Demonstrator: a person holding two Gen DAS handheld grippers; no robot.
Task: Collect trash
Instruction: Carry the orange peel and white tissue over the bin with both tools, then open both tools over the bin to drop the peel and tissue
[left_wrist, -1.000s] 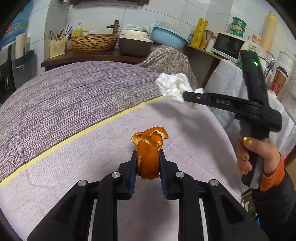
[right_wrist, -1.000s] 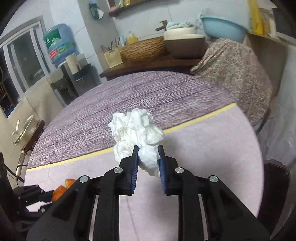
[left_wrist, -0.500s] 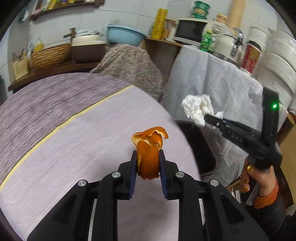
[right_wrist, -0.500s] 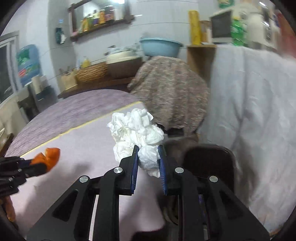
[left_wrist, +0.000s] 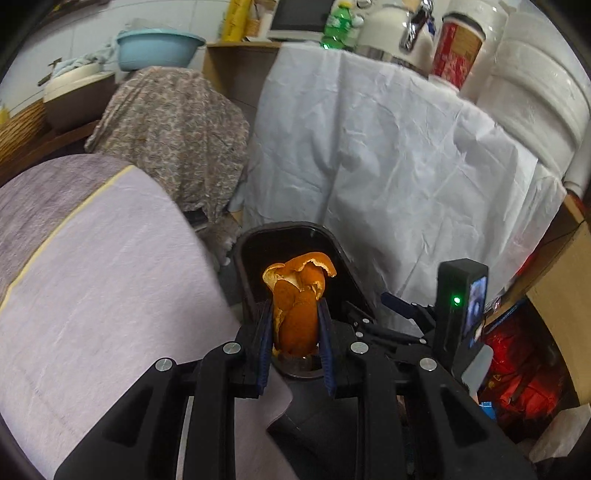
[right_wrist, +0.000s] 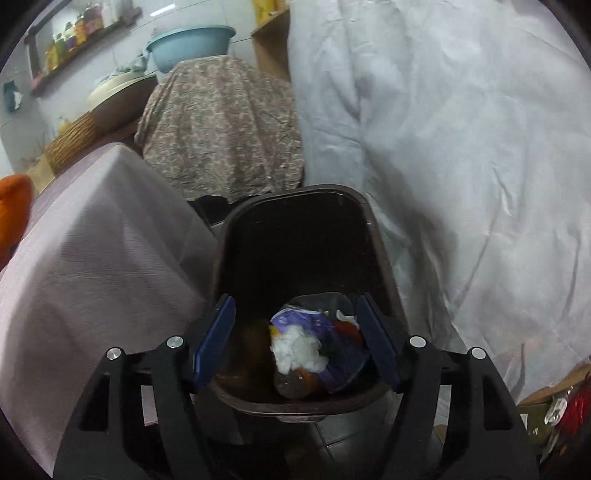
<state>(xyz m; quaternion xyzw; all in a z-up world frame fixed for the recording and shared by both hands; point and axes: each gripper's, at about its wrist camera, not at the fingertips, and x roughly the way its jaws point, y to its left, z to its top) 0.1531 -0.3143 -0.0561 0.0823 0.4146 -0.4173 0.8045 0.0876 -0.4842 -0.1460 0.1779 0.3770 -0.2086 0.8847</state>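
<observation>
Left tool (left_wrist: 295, 325) clamps curled orange peel (left_wrist: 297, 302) | right tool (right_wrist: 293, 341) spread wide above bin (right_wrist: 295, 229) | crumpled white tissue (right_wrist: 299, 350) inside

A lived-in home kitchen is showing: a blue basin (left_wrist: 159, 47) and a kettle (left_wrist: 397, 35) are sitting far beyond the fingers, a trash bin (right_wrist: 384, 254) standing just below them.

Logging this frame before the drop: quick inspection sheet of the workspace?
Surface: table under a lilac cloth, bare where seen.
Job's things: orange peel clamped upright; crumpled tissue lies in the trash bin.
Clutter: wrappers and a bottle in the bin.
Grippers: left gripper shut on the peel; right gripper open above the bin.
Cables: nothing seen.
Surroundings: white sheet, floral cover, blue basin.
</observation>
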